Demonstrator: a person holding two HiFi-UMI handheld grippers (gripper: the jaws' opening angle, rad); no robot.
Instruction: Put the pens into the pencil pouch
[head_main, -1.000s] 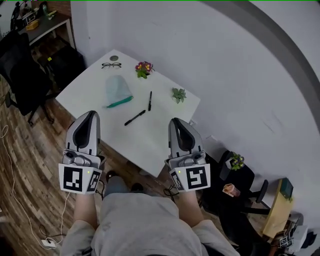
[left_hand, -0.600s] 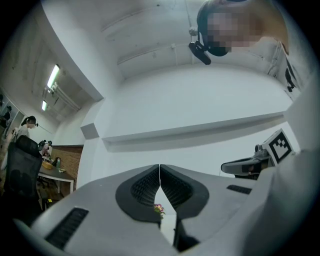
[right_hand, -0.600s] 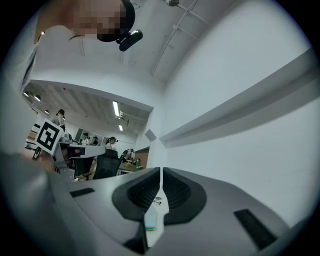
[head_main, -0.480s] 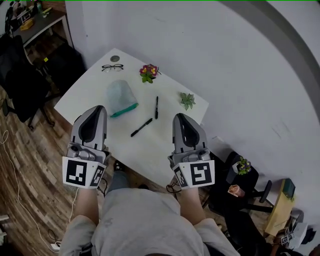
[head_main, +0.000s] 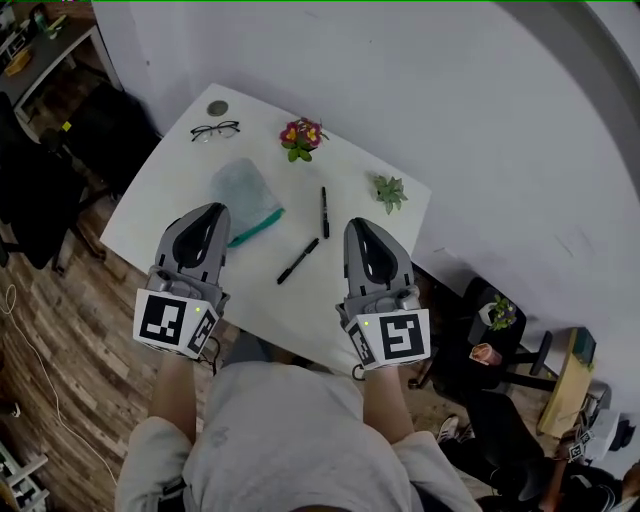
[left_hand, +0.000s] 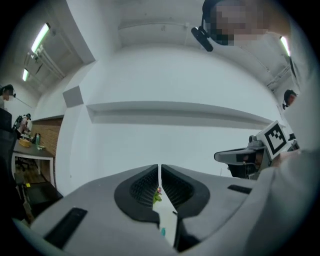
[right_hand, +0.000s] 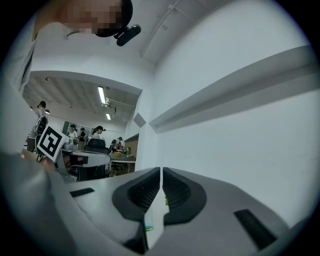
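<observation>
A pale green pencil pouch (head_main: 245, 195) with a teal zip edge lies on the white table (head_main: 150, 195). Two black pens lie to its right: one (head_main: 298, 260) slanted near the table's middle, one (head_main: 325, 211) almost upright farther back. My left gripper (head_main: 207, 213) hovers over the table's near left, its tip just before the pouch, jaws shut and empty. My right gripper (head_main: 359, 228) is held level with it to the right of the slanted pen, also shut and empty. In both gripper views the jaws (left_hand: 159, 175) (right_hand: 161, 177) meet with only a sliver between them.
Black glasses (head_main: 214, 130) and a small round disc (head_main: 217, 108) lie at the table's far left. A flower pot (head_main: 302, 137) and a small green plant (head_main: 389, 190) stand along the back edge. Wooden floor and dark chairs (head_main: 30, 190) lie to the left; more chairs (head_main: 500, 350) stand on the right.
Both grippers have moved forward over the table toward the pouch and pens. The head view has shifted, so the table sits lower and nearer. Both stay shut.
</observation>
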